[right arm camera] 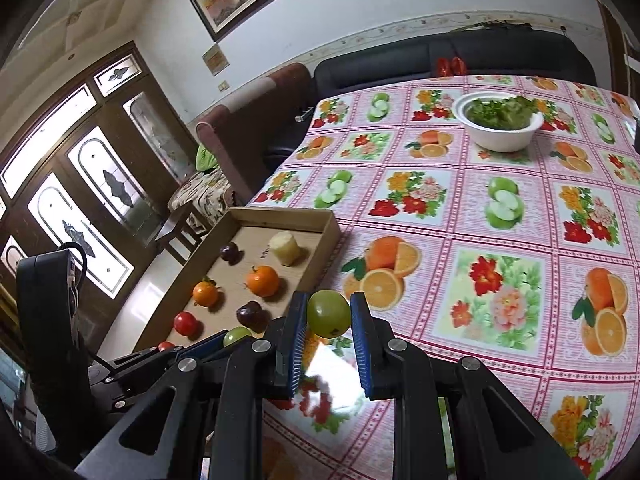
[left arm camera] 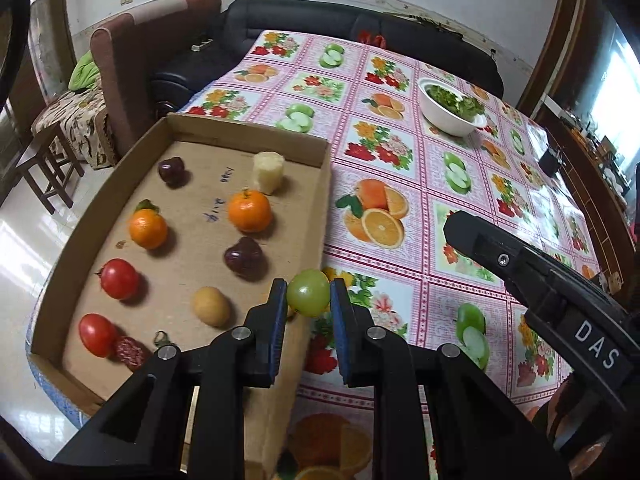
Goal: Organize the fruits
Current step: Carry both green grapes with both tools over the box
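The shallow brown cardboard tray [left arm camera: 224,128] is the biggest thing I am working with, and it fills the 9 to 11 o'clock part of my left wrist view, sitting on the table with the pink checked fruit-print oilcloth [left arm camera: 400,184]. In the tray the fruit lies in two rough rows running away from me: red tomatoes [left arm camera: 119,279], orange tangerines [left arm camera: 249,211], dark purple plums [left arm camera: 245,259], a pale yellowish round fruit [left arm camera: 210,306] and a cut pale cylinder of sugarcane-like stalk [left arm camera: 268,171] at the far end. A white bowl of chopped greens [left arm camera: 452,106] stands well apart at about 1 o'clock. My left gripper [left arm camera: 308,298] is closed on a small round green grape-like fruit [left arm camera: 308,292], both blue pads touching its sides, and it hangs right over the tray's near right wall. My right gripper [right arm camera: 327,314] likewise pinches a second round green fruit [right arm camera: 328,313], which sits over the tablecloth just outside that same wall. What matters for the coming move, as I judge it, is that the tray lies toward 10 o'clock from both tools, with open floor at the near end of the right-hand row; the left gripper is nearer and should go first.
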